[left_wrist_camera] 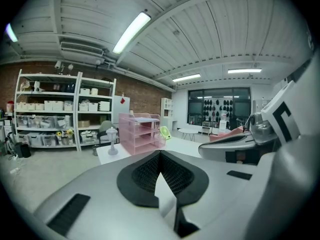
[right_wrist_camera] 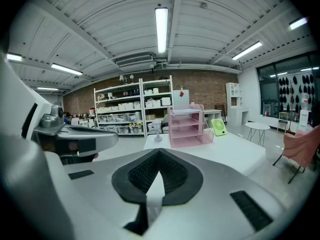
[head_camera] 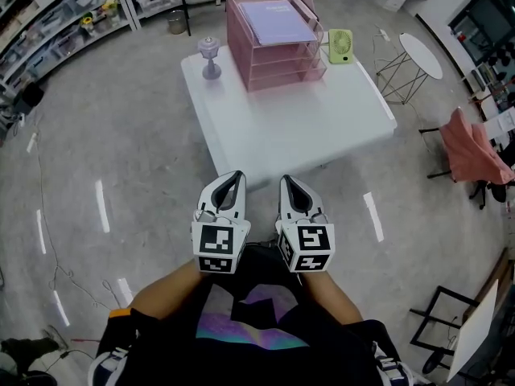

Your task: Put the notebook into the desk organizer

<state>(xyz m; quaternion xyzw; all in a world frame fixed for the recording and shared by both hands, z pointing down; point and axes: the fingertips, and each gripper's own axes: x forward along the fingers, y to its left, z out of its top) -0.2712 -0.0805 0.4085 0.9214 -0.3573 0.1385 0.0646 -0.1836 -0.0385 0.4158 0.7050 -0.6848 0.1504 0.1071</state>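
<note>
Bare concrete floor (head_camera: 129,135) fills most of my head view, with storage shelves (head_camera: 64,14) along the far left wall. Ahead stands a white tabletop (head_camera: 298,123), and at its far end sits the pink desk organizer (head_camera: 265,63). The pale purple notebook (head_camera: 278,18) lies flat in its top tray, so I judge the task done or nearly so. A small green fan (head_camera: 341,45) stands just beside the organizer on its right, and a little grey lamp (head_camera: 210,56) on its left. Both tools hang close to my body, well short of the tabletop. The left gripper (head_camera: 236,174) has its jaws pressed together on nothing, and so does the right gripper (head_camera: 288,180). If I went back in to tidy the notebook, the risk is nudging it with closed jaws. That could slide the light organizer into the fan or tip the lamp. I cannot tell whether the notebook overhangs the tray's front.
</note>
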